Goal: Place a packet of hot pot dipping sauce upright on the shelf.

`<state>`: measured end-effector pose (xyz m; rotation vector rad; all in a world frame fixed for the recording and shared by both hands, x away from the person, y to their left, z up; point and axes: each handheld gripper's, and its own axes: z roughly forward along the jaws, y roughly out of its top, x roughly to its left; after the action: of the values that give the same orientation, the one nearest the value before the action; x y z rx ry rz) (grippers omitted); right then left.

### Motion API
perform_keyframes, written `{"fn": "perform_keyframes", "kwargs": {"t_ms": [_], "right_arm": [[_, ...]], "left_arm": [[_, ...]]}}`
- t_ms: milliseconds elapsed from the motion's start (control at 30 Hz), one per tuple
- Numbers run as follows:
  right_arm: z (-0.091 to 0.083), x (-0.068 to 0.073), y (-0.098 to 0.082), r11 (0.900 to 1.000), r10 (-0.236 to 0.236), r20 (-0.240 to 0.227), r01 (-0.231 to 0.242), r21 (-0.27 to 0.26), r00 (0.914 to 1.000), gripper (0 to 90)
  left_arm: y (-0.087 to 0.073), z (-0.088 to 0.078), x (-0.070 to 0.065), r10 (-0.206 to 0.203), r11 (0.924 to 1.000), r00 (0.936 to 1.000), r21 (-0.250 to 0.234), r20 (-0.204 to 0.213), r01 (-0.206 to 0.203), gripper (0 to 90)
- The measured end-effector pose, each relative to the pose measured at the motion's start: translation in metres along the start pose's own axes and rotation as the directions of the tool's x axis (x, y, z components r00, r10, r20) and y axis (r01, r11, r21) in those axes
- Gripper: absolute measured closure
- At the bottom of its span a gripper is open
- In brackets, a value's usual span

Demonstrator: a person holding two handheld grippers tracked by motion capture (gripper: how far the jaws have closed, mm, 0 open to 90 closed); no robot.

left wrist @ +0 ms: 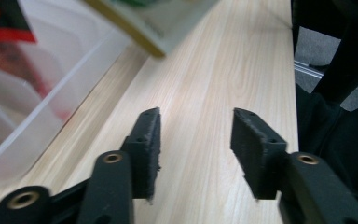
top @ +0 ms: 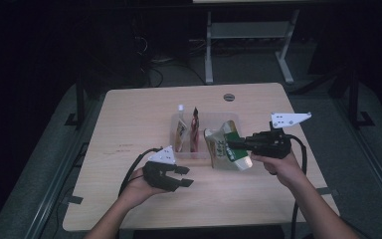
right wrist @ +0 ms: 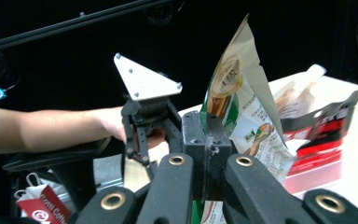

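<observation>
While the right gripper (right wrist: 208,140) pinches the pouch (top: 227,148) shut-fingered at centre frame, just beside the bin (top: 205,121), the left gripper (left wrist: 196,140) stands half open, empty; light, crinkly, slippery film, so grip the flat sealed edge.

snack pouch (top: 227,148) | beige-green, crinkled | held tilted above table, near edge low | just right of clear bin (top: 206,155)

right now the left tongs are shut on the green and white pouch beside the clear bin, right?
Not the left: the right tongs are shut on the green and white pouch beside the clear bin, as the right gripper view shows. The left tongs are open over bare table.
</observation>
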<state>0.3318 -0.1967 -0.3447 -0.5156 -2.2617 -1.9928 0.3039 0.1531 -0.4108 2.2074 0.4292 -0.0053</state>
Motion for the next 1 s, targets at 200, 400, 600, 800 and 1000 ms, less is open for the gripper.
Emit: {"fn": "perform_keyframes", "kwargs": {"t_ms": [200,400,600,800,1000], "right_arm": [[-0.004,-0.009,0.01,1.0,-0.008,0.037,0.009,-0.029,0.9993,90.0],[-0.004,-0.023,0.019,0.999,-0.002,0.075,0.005,-0.038,0.9972,90.0],[-0.003,-0.035,0.022,0.999,0.006,0.104,-0.002,-0.041,0.9946,90.0],[-0.001,-0.043,0.023,0.999,0.019,0.121,-0.014,-0.036,0.9924,90.0],[0.003,-0.049,0.02,0.999,0.027,0.135,-0.024,-0.027,0.9905,90.0]], "left_arm": [[-0.005,0.001,0.004,-0.011,0.9996,0.9999,0.027,0.002,0.011,44.5],[-0.007,0.003,0.005,-0.01,0.999,0.9999,0.044,0.007,0.01,42.9],[-0.008,0.003,0.006,-0.01,0.9988,0.9999,0.047,0.007,0.01,42.3],[-0.008,0.002,0.007,-0.011,0.9988,0.9999,0.048,0.007,0.011,42.3],[-0.008,0.002,0.007,-0.007,0.9987,1.0,0.05,0.004,0.007,42.1]]}}
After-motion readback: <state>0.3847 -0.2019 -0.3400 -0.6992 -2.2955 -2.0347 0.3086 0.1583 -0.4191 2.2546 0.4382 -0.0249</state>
